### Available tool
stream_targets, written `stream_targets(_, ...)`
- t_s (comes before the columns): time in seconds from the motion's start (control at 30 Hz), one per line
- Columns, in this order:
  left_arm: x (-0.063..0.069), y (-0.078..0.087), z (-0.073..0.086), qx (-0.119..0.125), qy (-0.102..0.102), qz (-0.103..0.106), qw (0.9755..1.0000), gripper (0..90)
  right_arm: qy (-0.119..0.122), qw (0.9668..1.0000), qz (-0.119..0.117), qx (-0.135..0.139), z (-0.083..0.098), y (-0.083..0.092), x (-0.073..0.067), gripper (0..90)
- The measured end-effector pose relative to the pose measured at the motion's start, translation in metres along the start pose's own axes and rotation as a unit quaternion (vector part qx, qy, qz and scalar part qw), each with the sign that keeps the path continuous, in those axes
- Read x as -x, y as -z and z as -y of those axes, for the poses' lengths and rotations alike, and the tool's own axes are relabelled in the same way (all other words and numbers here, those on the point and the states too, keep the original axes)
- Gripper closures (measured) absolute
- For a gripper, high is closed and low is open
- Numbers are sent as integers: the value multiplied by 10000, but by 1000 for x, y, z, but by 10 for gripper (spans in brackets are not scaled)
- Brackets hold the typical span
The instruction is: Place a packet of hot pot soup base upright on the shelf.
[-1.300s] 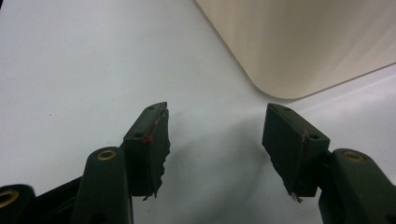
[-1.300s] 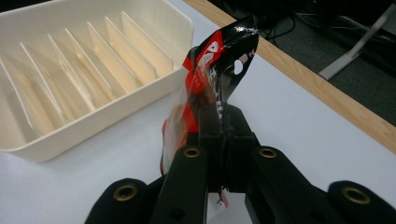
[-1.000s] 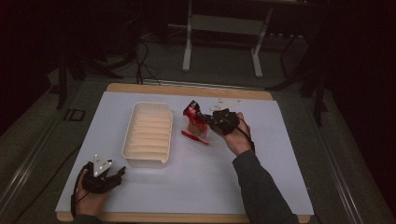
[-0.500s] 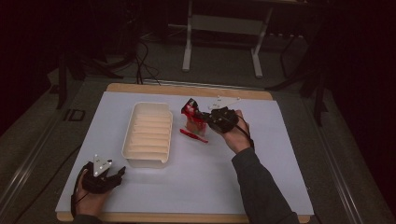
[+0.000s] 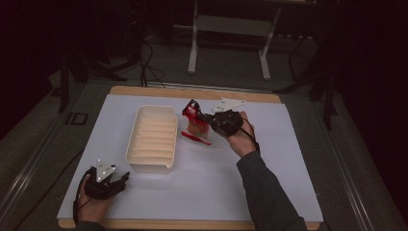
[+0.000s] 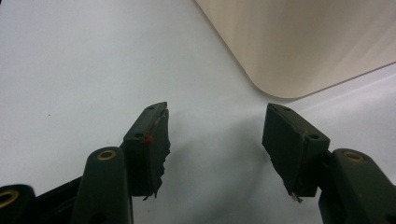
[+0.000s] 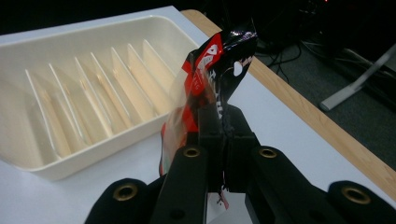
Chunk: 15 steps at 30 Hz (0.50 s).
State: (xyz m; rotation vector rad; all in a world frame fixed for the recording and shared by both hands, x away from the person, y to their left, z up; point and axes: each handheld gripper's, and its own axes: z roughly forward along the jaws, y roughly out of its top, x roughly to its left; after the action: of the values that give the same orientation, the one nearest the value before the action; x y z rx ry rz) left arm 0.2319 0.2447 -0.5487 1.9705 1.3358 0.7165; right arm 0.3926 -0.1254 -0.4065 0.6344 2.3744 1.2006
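Jaws still pinch packet; unmoved.

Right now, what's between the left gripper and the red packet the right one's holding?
In the high view, the white tray sits between the left gripper and the red packet pinched by the right gripper; the rest is bare mat.

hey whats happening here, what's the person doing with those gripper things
A person at a table holds a gripper in each hand. The right gripper is shut on a red and black packet, holding it up just to the right of a cream ridged tray. A small red strip lies on the table below it. The left gripper is open and holds nothing, near the tray's near corner.
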Motion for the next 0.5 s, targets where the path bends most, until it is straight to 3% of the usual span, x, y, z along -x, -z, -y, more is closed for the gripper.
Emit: stream_targets(0.5, 0, 0, 0, 7, -1, 0, 10000, 410, 117, 9998, -99, 125, -11, -4, -10, 883)
